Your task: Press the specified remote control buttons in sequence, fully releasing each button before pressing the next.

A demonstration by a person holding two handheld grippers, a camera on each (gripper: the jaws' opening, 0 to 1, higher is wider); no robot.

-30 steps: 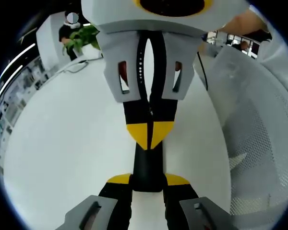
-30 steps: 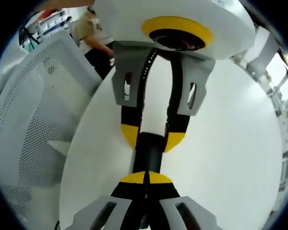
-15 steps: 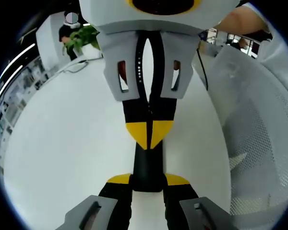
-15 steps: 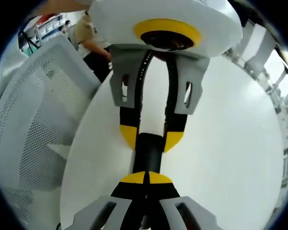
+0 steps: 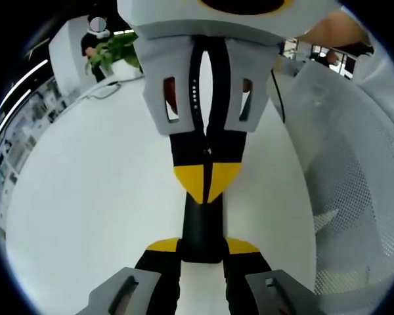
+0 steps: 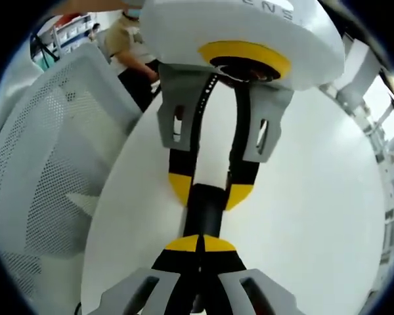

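Left gripper view, left to right:
- Bare white table [image 5: 79, 197] at left. No shift is seen in it over the last second, so that camera is taken as steady.
- Centre: black remote [image 5: 202, 223] is held clear of the table, end toward the camera, clamped at its sides between the yellow tips of the left gripper [image 5: 202, 247]. Grip is unchanged.
- Right gripper [image 5: 207, 184] comes in from the top, jaws shut together, joined yellow tips set on the remote's upper face. Its body has drifted slightly down and right in view. Tip contact has been kept.
- Mesh chair back [image 5: 361, 197] at right, not involved.

Right gripper view, left to right:
- Same chair back at left, with a person standing beyond it.
- Centre: the remote is seen just past the closed tips, with the left gripper's jaws spread around its far part. The whole picture has rolled a little, so a small tilt of the right hand is read, not a move of the remote.
- Table at right.

Meaning for the task:
- Only a wobble is noted. No lift-off is seen, so the press is judged still held and the release not yet made.
- Buttons are hidden under the tips, so which one is pressed cannot be told.
- A clear gap between tips and remote should be opened before the next press.
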